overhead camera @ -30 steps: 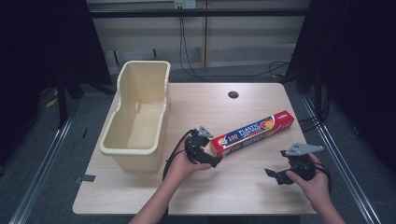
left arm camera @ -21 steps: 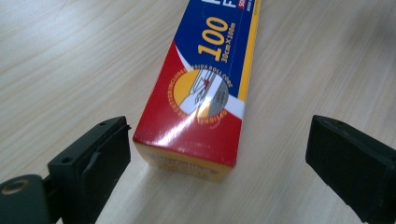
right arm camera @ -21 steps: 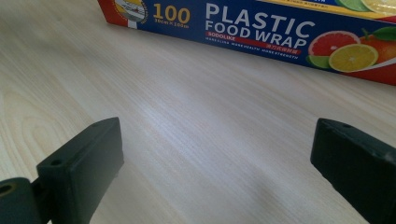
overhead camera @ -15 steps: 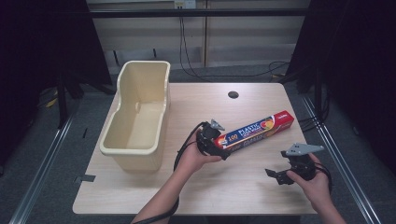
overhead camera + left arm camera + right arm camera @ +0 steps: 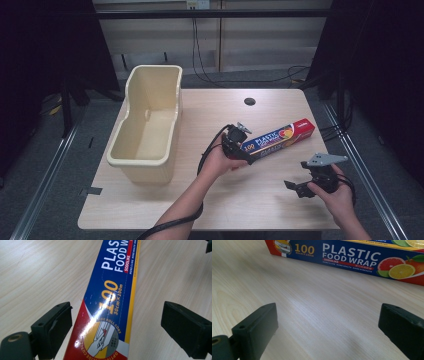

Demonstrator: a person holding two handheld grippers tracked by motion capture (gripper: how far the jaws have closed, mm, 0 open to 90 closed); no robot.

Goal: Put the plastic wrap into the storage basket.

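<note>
left side: a cream-yellow plastic tub (image 5: pixel 150 122), long, deep and empty, stands along the left part of the pale wood-grain worktop (image 5: pixel 210 200), its long axis running near to far.

centre: the left tool (image 5: pixel 242 145) is at the near-left end of a long blue, red and yellow cardboard box of plastic food wrap (image 5: pixel 278 139). in the left gripper view the jaws stand wide apart, one on each side of the box (image 5: pixel 110 302), with a clear gap on both sides; nothing is gripped. the box lies flat on the worktop, right of centre, slanting from near-left to far-right, well apart from the tub.

handling, as a judgement: the box looks light for its length, stiff along its axis, thin-walled and crushable across its width. the printed face is glossy, with glare showing, so it may slip. a hold at one end would let the far end droop or swing; a hold nearer mid-length, across the narrow width, would balance better. moderate pressure is advised.

right side: the right tool (image 5: pixel 306 186) is held low over the near-right of the worktop, jaws wide apart and empty, facing the box (image 5: pixel 352 257) from the near side.

surface and room: the worktop is flat and matte, with a small dark round hole (image 5: pixel 249 101) at the far edge. grey floor, dark curtains and trailing cables surround it.
</note>
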